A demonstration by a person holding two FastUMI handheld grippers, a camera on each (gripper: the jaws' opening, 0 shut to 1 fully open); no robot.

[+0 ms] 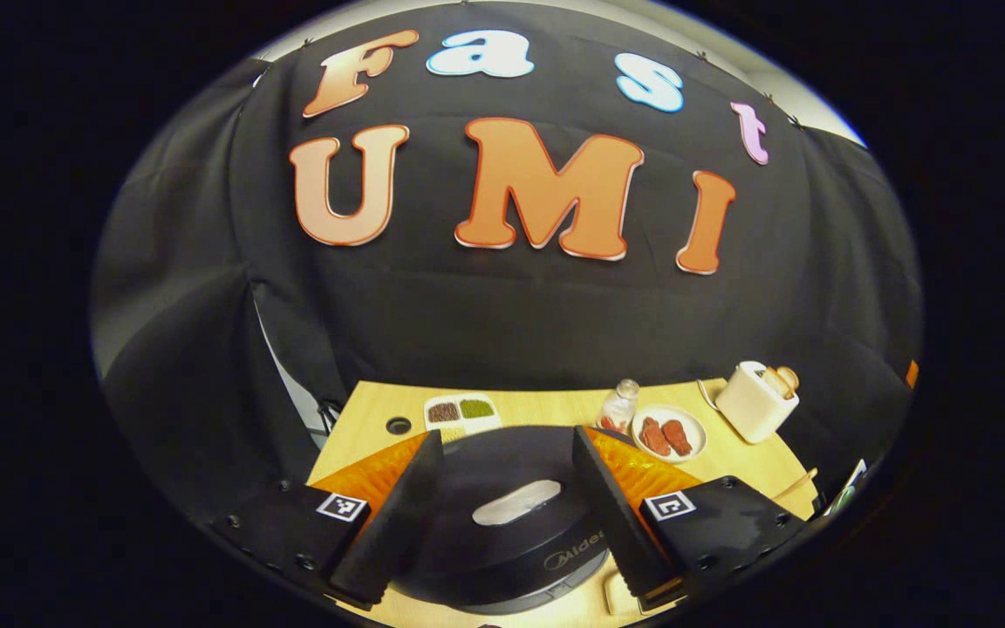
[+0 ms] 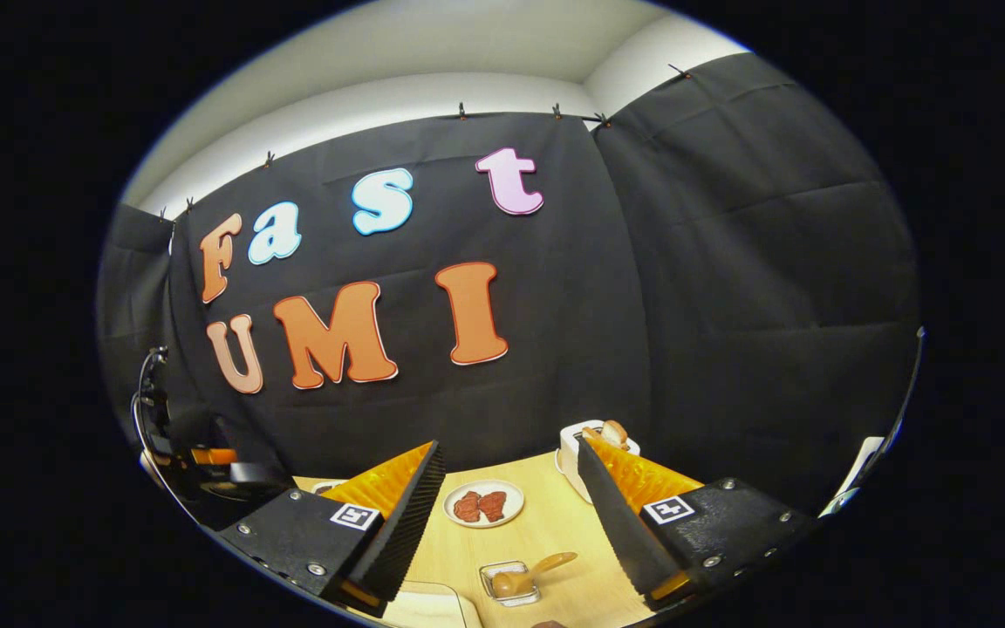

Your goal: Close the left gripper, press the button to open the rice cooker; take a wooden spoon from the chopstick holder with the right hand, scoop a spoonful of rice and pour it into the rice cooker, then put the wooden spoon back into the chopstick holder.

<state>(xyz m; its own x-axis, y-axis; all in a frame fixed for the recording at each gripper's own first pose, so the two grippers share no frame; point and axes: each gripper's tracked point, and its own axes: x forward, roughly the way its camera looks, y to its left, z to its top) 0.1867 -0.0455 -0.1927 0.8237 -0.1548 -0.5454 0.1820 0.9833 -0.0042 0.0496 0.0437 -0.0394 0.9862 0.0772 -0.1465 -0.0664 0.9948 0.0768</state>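
Between the spread fingers of the left tool (image 1: pixel 507 488) sits the round black rice cooker (image 1: pixel 502 532), lid down. Beyond it on the wooden table (image 1: pixel 546 406) stand a white plate of red meat (image 1: pixel 668 433) and a white toaster (image 1: pixel 755 401). The right tool (image 2: pixel 511 506) gapes open above a wooden spoon (image 2: pixel 529 571).

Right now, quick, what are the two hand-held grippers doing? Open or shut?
Left hand-held gripper: open, holding nothing, above the closed rice cooker.
Right hand-held gripper: open, holding nothing, above the table.
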